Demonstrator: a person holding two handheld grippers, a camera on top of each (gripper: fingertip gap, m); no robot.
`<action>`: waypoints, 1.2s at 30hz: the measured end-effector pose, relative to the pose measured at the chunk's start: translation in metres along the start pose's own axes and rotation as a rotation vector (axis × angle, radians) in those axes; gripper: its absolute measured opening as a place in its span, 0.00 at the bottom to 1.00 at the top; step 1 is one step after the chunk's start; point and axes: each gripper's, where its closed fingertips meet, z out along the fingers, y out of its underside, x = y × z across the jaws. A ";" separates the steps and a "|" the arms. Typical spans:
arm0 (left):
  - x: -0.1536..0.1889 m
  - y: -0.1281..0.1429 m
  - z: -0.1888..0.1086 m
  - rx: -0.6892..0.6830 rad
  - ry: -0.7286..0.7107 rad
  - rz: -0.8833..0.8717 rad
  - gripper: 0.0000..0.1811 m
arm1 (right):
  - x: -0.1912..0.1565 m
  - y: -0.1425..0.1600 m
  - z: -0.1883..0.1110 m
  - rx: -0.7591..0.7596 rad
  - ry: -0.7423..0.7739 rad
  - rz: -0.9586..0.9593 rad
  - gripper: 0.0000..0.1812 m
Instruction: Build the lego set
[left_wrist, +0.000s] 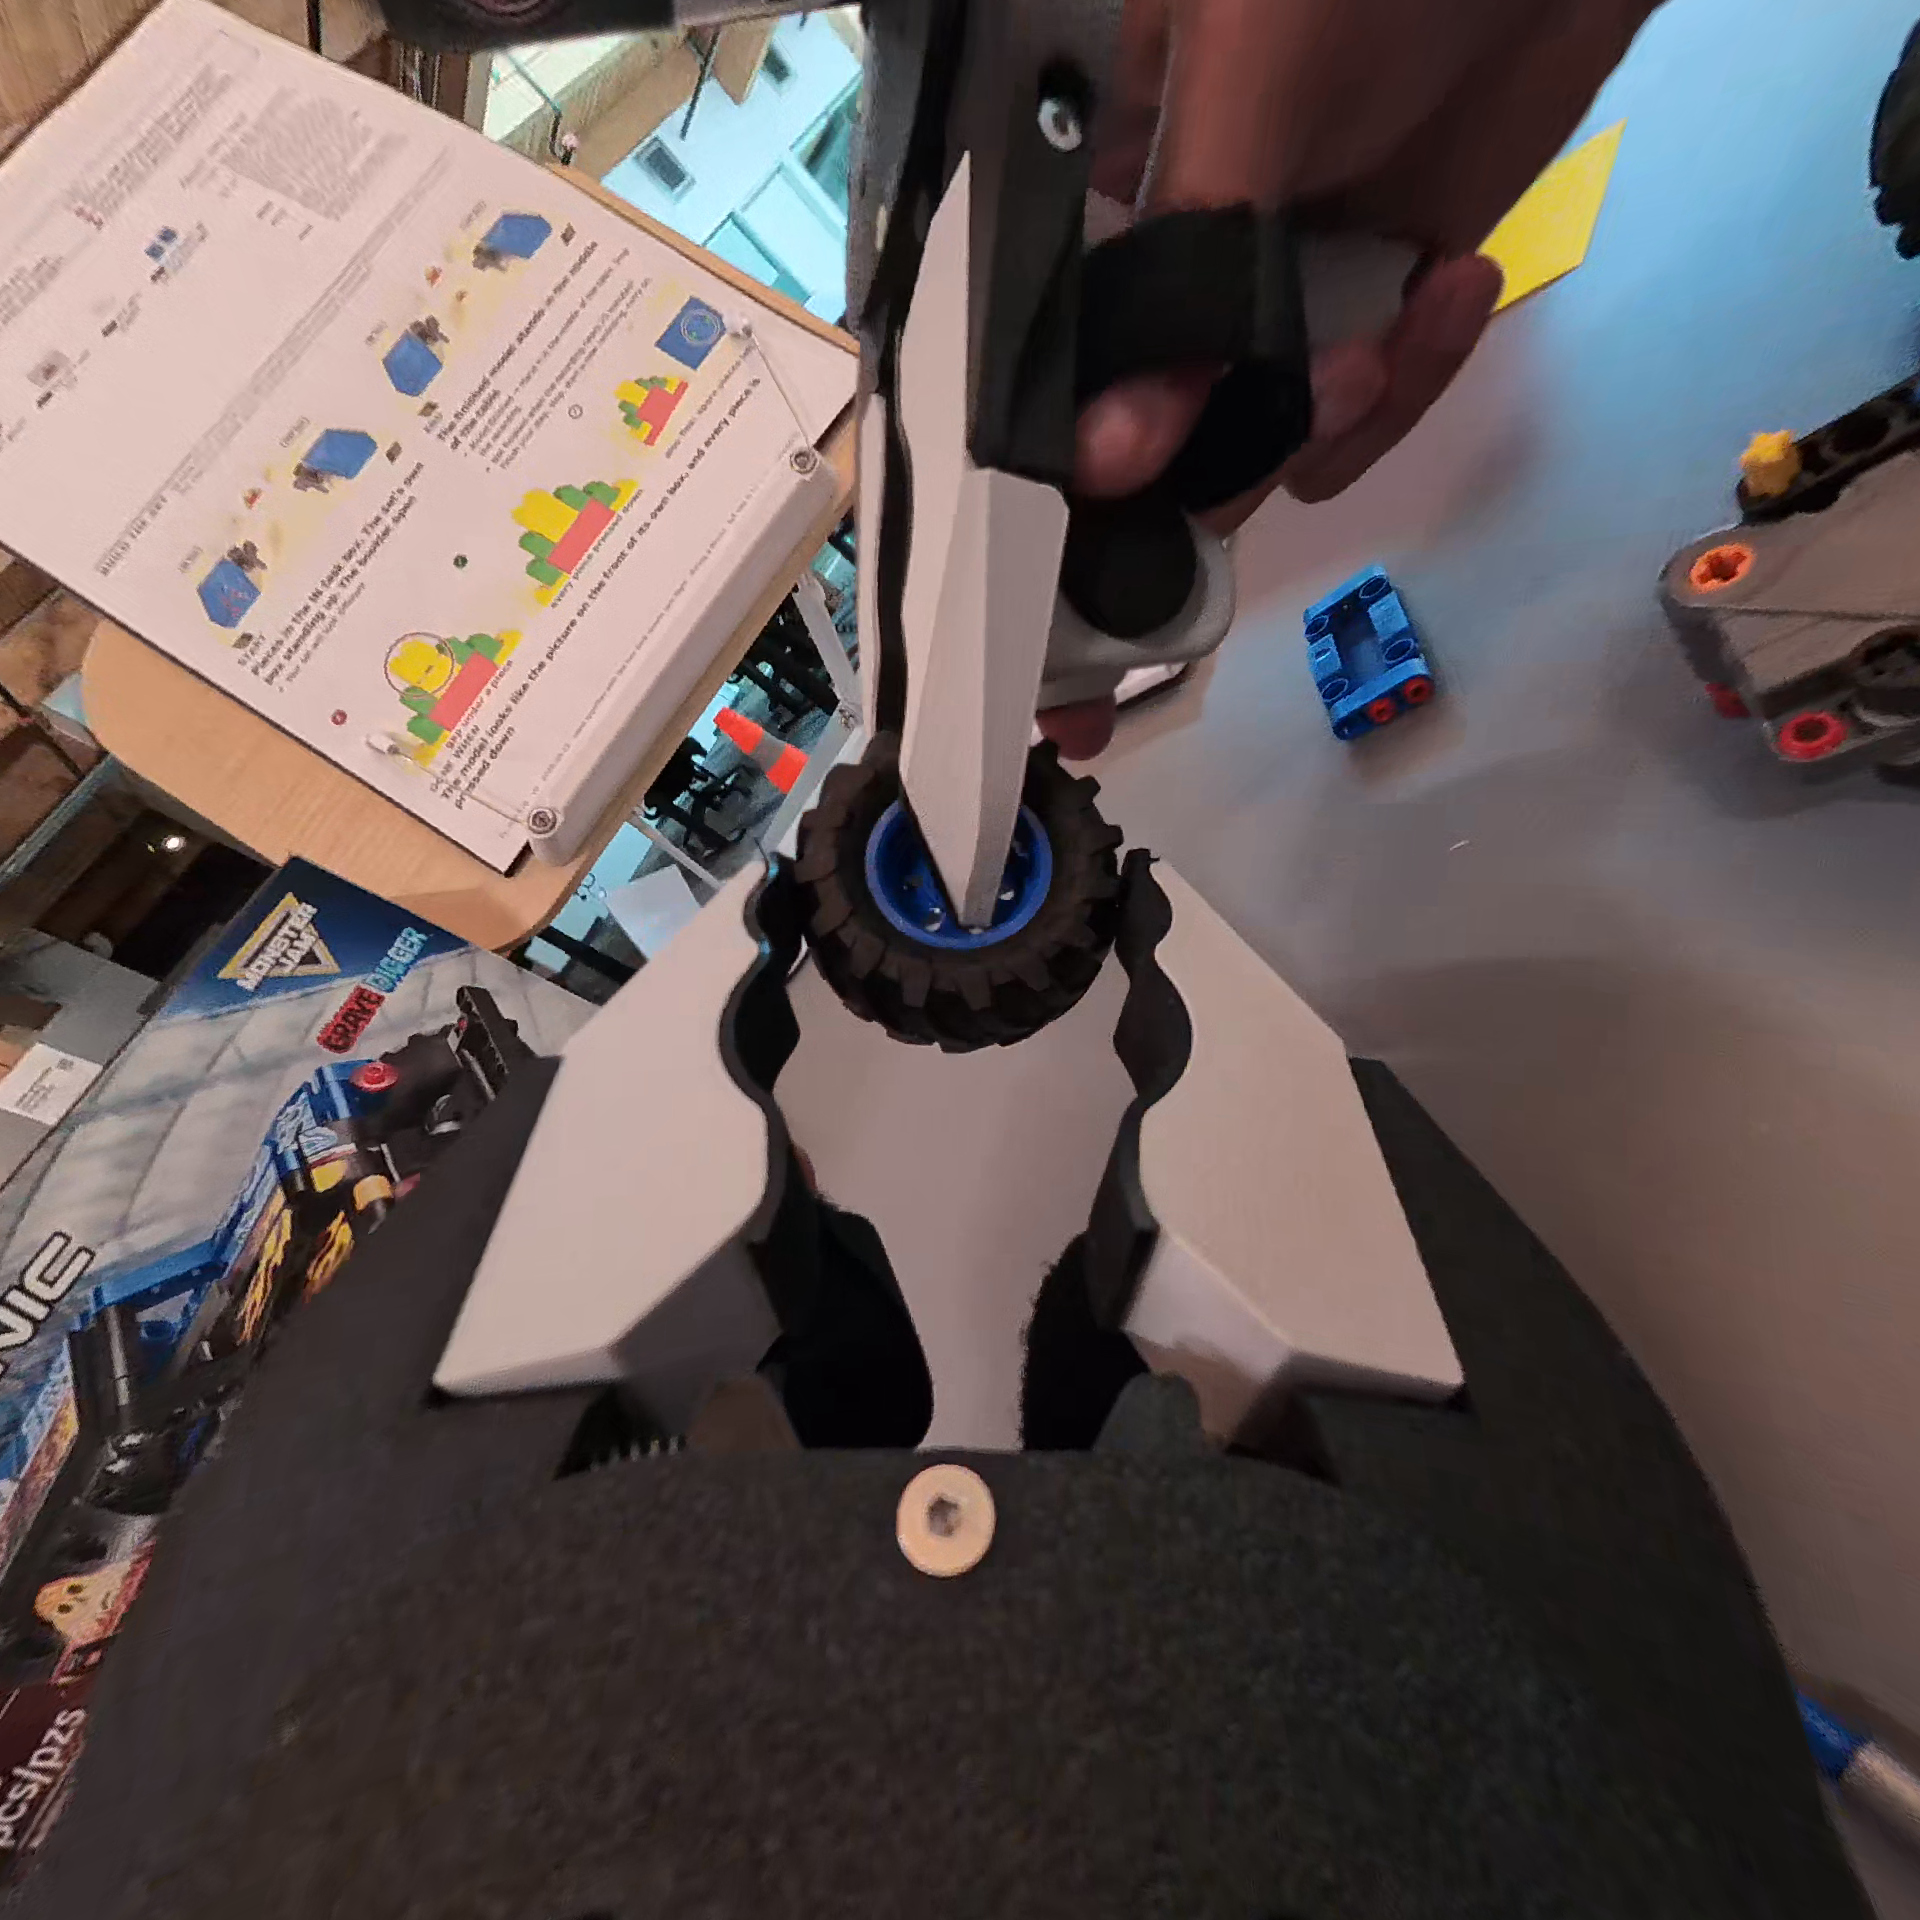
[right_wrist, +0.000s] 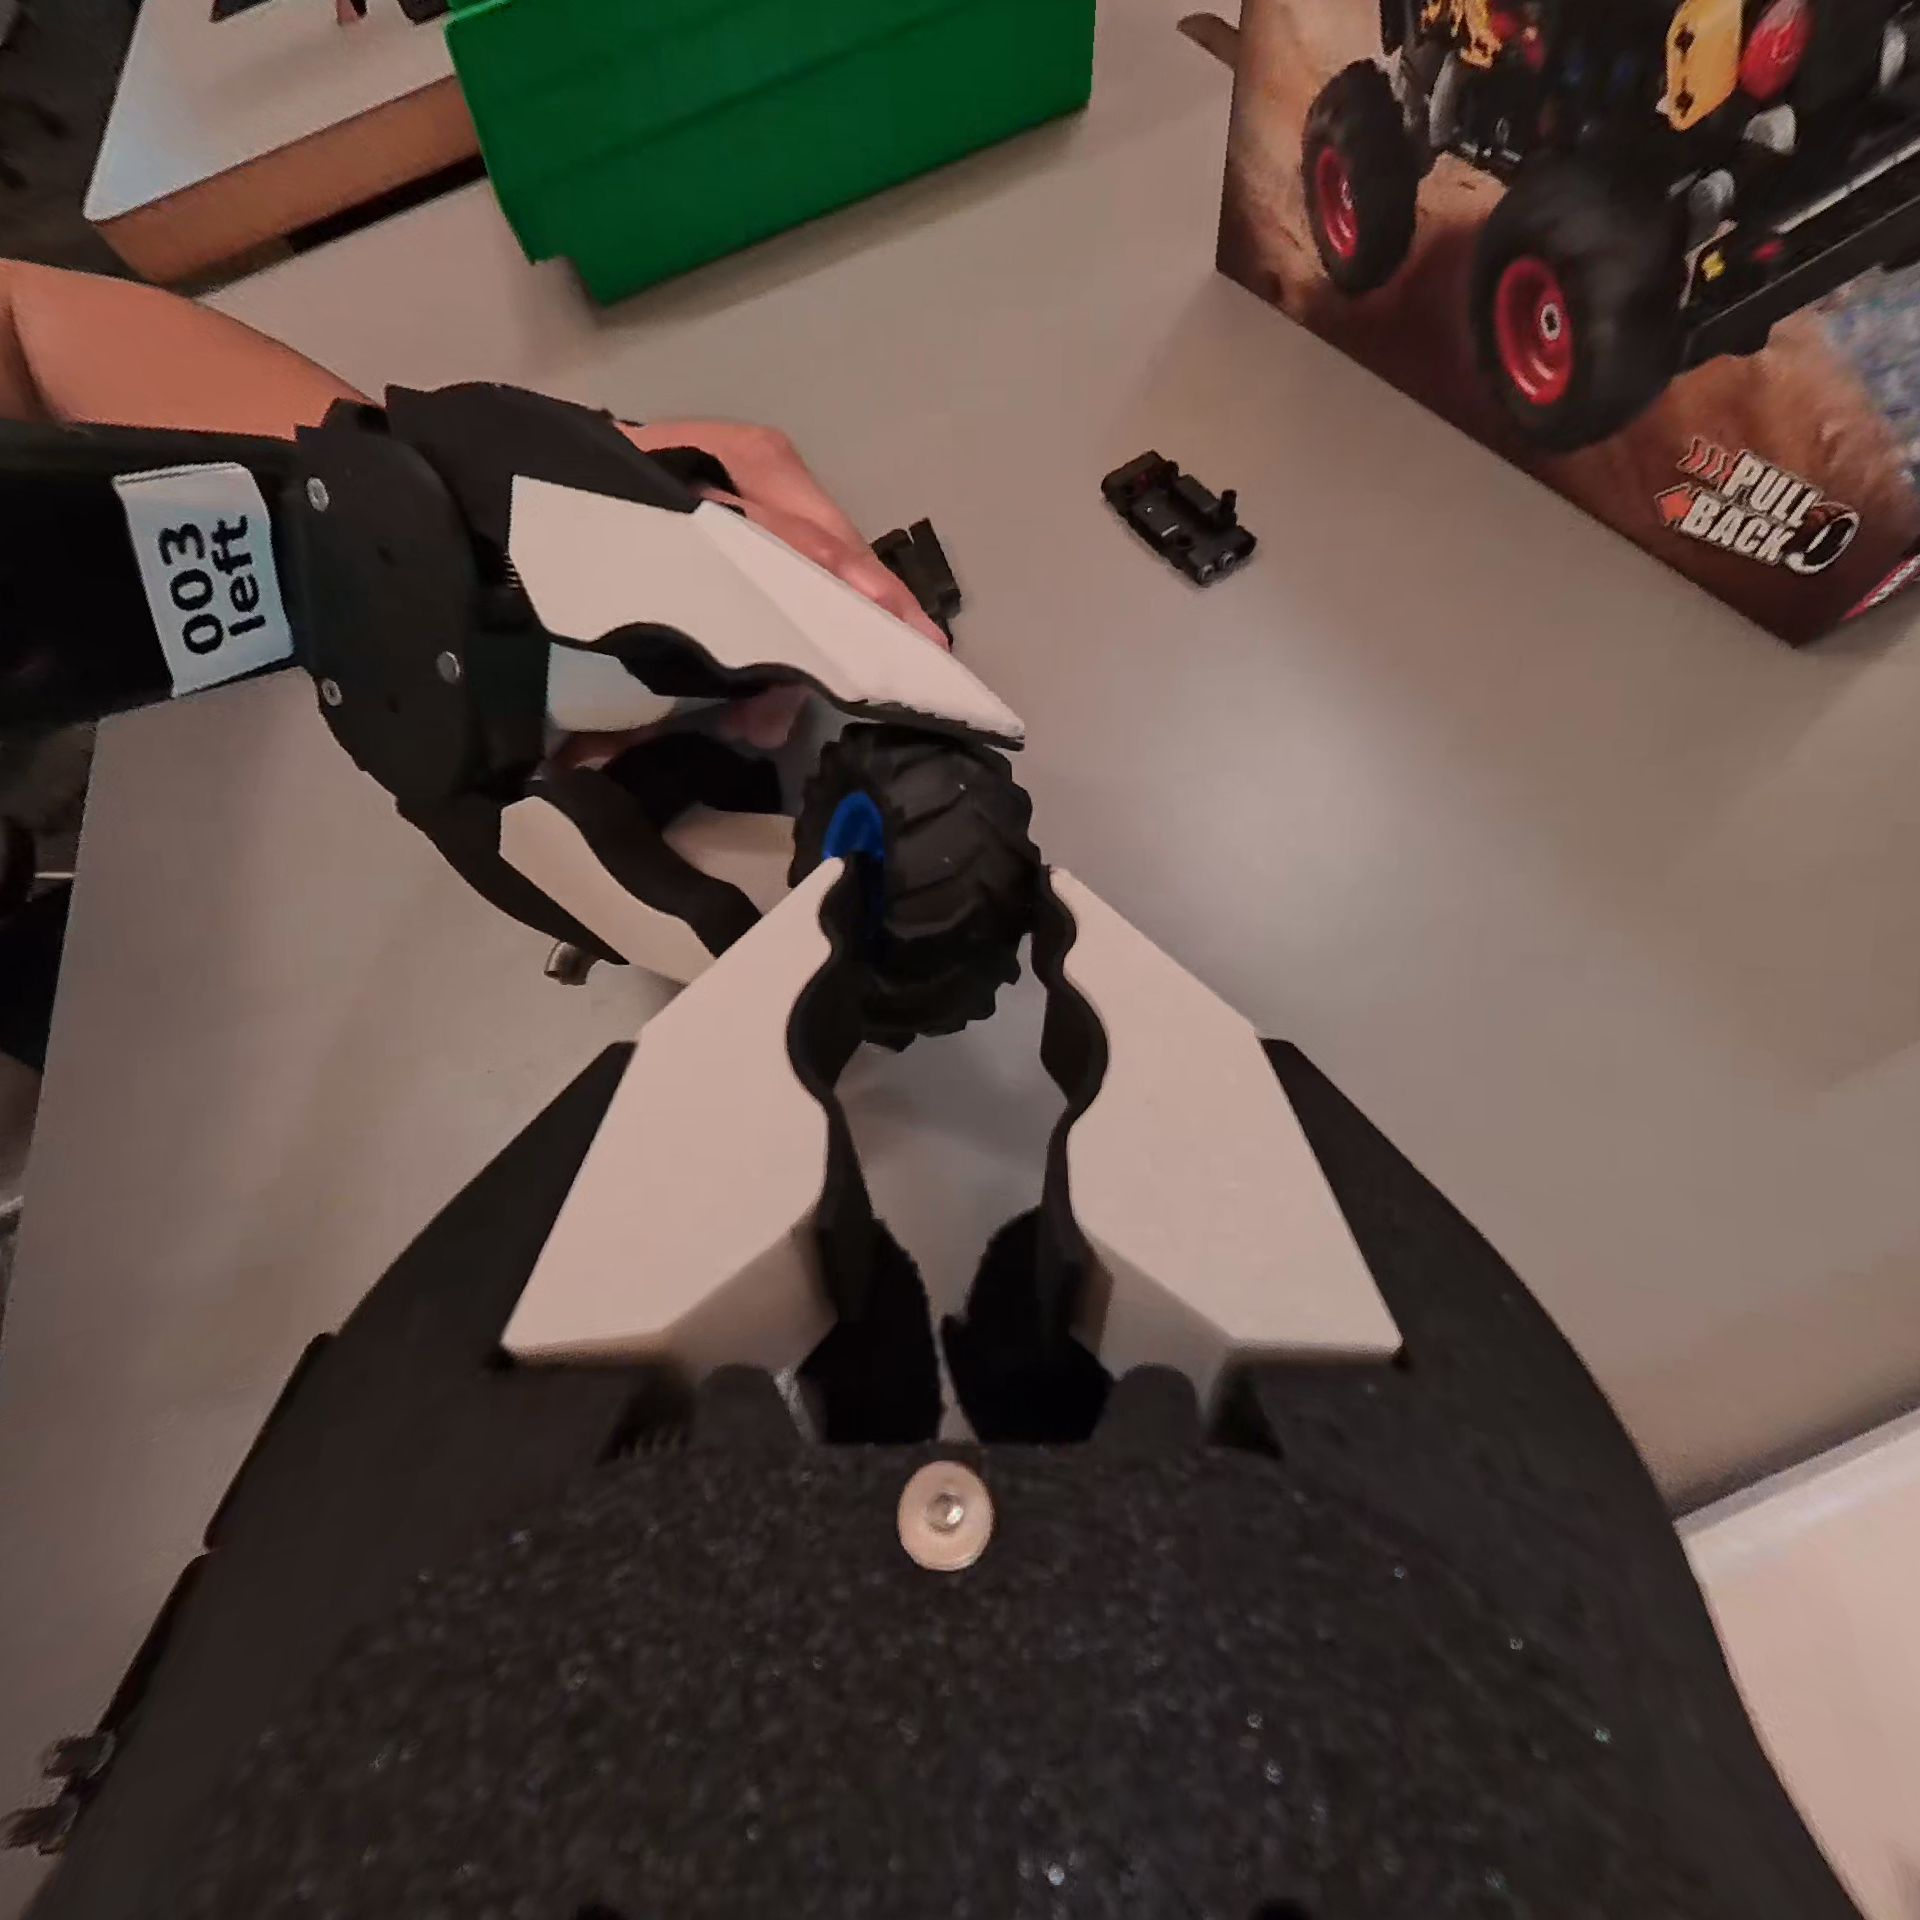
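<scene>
A black knobby toy wheel (left_wrist: 956, 987) with a blue rim (left_wrist: 904, 883) is held in the air between both grippers. My left gripper (left_wrist: 951, 896) is shut on its tread, one fingertip on each side. My right gripper (right_wrist: 945, 883) is shut on the wheel (right_wrist: 940, 831) across its two faces, with the left finger against the blue rim (right_wrist: 854, 823). In the left wrist view the right gripper's finger (left_wrist: 971, 623) comes down from above onto the rim, held by a hand (left_wrist: 1351, 260). In the right wrist view the left gripper's upper finger (right_wrist: 790, 623) lies on top of the tyre.
On the grey table lie a blue brick piece (left_wrist: 1366, 649), a partly built grey chassis (left_wrist: 1808, 623), a yellow sheet (left_wrist: 1558, 218) and small black parts (right_wrist: 1179, 516). A green bin (right_wrist: 769, 125) and a toy truck box (right_wrist: 1610, 260) stand behind. An instruction sheet on a stand (left_wrist: 416, 416) and another box (left_wrist: 260, 1143) are at left. Both grippers' tips are close together, under 4 cm apart.
</scene>
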 end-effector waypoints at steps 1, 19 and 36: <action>0.003 0.002 0.001 -0.012 0.028 -0.038 0.34 | 0.003 0.002 0.001 -0.014 0.018 0.000 0.16; 0.016 0.012 0.000 -0.122 0.532 -0.857 0.17 | 0.015 0.011 0.003 -0.005 0.085 -0.071 0.15; 0.033 0.049 0.008 -0.426 0.332 -0.626 0.17 | 0.033 0.037 0.022 -0.185 0.270 -0.152 0.16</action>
